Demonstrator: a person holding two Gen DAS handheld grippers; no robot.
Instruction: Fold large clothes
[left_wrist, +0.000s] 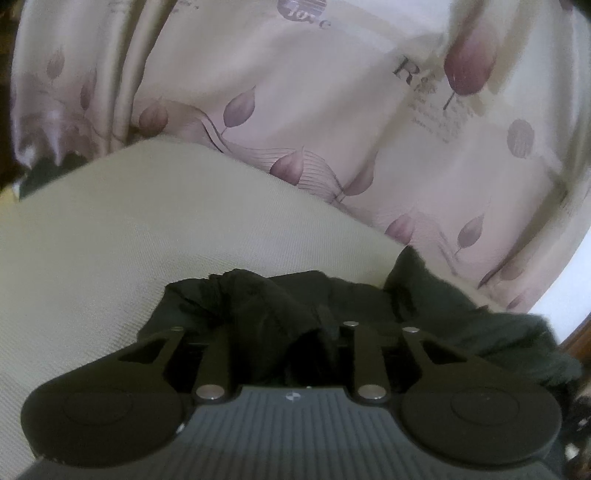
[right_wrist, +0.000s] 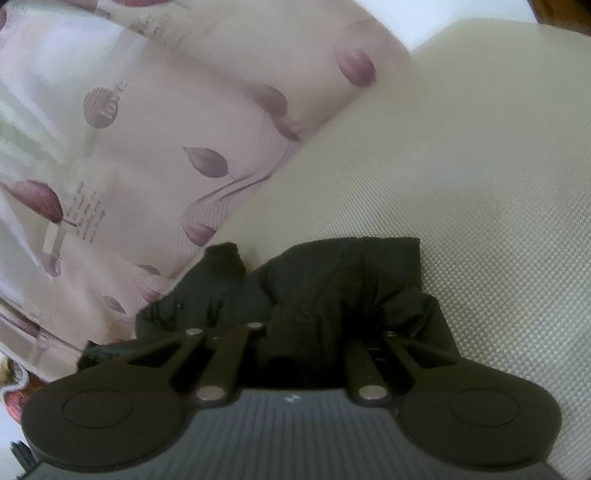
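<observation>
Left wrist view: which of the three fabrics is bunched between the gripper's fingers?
The crumpled black garment; the beige woven cover lies flat under it, and the pink leaf-printed curtain hangs behind.

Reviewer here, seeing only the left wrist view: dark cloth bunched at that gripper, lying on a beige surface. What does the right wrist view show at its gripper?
Observer: The right gripper has the black garment bunched between its fingers too.
Operator: Is any clean edge of the cloth visible there?
Observer: Yes, a straight edge ending in a square corner lies flat on the beige woven surface.
Operator: Where is the curtain from that side?
Observer: The leaf-printed curtain fills the left of that view, and the garment's ragged end reaches across in front of it.
</observation>
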